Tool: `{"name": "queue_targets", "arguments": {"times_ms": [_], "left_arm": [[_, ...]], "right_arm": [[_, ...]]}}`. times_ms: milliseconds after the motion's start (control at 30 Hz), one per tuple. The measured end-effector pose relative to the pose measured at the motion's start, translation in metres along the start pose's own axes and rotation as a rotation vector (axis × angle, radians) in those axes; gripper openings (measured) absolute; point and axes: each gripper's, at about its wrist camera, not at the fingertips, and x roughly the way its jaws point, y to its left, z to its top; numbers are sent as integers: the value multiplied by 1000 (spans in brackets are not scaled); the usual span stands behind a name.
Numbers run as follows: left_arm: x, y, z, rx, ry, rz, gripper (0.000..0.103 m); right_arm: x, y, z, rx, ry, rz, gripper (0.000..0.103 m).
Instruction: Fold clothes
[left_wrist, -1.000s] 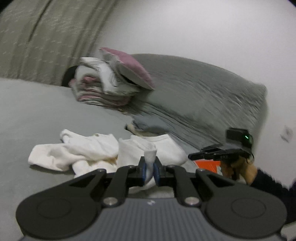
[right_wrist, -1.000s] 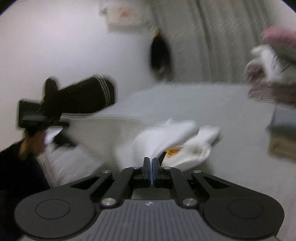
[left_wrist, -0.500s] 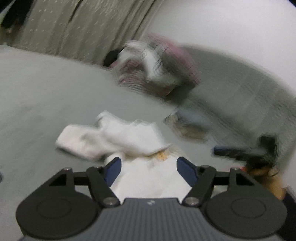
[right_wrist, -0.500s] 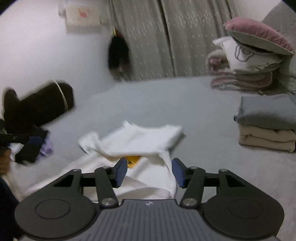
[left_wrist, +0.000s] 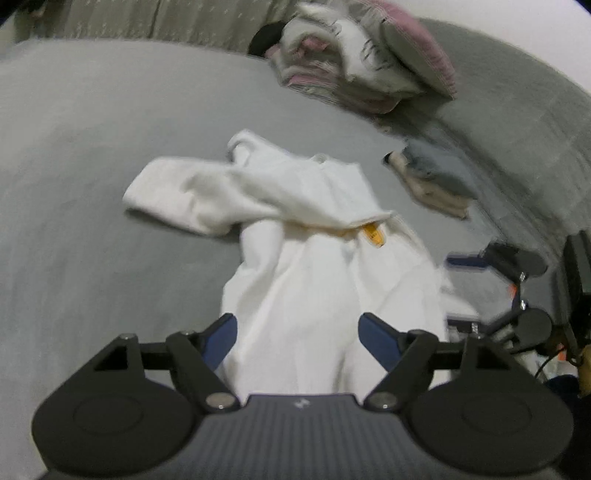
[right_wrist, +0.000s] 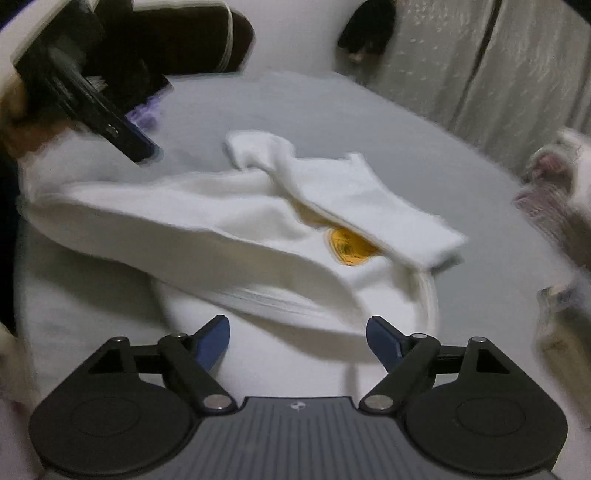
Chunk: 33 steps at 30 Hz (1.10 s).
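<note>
A white garment (left_wrist: 303, 280) with an orange print (left_wrist: 373, 235) lies crumpled on the grey bed (left_wrist: 92, 155), one sleeve folded across its chest. My left gripper (left_wrist: 299, 332) hangs low over the garment's near end. Its jaws are opening, and the cloth lies below the blue pads without being pressed. In the right wrist view the same garment (right_wrist: 221, 229) lies sideways, print (right_wrist: 347, 245) showing. My right gripper (right_wrist: 297, 336) hovers over its edge, jaws opening, nothing pinched. A finger (right_wrist: 125, 136) of the left gripper shows at upper left.
A stack of folded grey and beige clothes (left_wrist: 432, 181) sits right of the garment. Pillows and blankets (left_wrist: 354, 62) are piled at the head of the bed. Curtains (right_wrist: 480, 55) hang behind, and dark items (right_wrist: 192, 40) lie at the bed's far side.
Both grippers were shut a second ago, the left on a fold of white cloth. Now both jaws stand wide, the cloth has dropped onto the bed, and both cameras tilt down closer to it.
</note>
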Motion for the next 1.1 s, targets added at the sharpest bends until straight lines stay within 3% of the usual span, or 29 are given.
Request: {"name": "queue_targets", "arguments": {"times_ms": [100, 167, 200, 233, 267, 333, 467, 567, 633, 733, 800, 867, 967, 1067, 1100], "left_arm": [[7, 4, 1, -14, 12, 33, 75], [7, 7, 2, -35, 10, 47, 76], [6, 10, 3, -48, 7, 52, 76], [5, 13, 4, -60, 2, 59, 76], [4, 16, 5, -72, -3, 67, 76], [0, 22, 6, -97, -8, 78, 76], [-11, 33, 9, -137, -35, 92, 76], [-17, 39, 14, -165, -54, 95, 77], [-15, 43, 19, -189, -52, 104, 77], [-5, 42, 28, -196, -45, 105, 77], [2, 40, 35, -194, -49, 109, 77], [9, 39, 43, -210, -50, 115, 77], [21, 41, 52, -244, -49, 124, 77], [32, 45, 59, -268, -51, 146, 77], [35, 47, 60, -272, -52, 158, 77]], "right_arm": [[10, 2, 11, -1, -18, -41, 82], [17, 3, 21, 5, -33, -1, 76], [20, 5, 27, 6, -26, 35, 63], [20, 8, 30, 13, -19, 79, 22], [20, 11, 32, 20, -11, 123, 10], [11, 18, 38, -1, -45, 195, 9], [-56, 50, 45, -56, -132, 291, 9], [-103, 68, 28, -96, -120, 293, 9], [-119, 62, 4, -37, -72, 291, 9], [-128, 45, -22, 73, 11, 256, 15], [-136, 35, -24, 93, -11, 190, 65], [-146, 26, -17, 133, -130, 172, 81], [-137, 18, 10, 191, -267, 159, 85], [-88, 36, 48, 70, -171, -16, 84], [-71, 42, 58, 23, -150, -30, 82]]}}
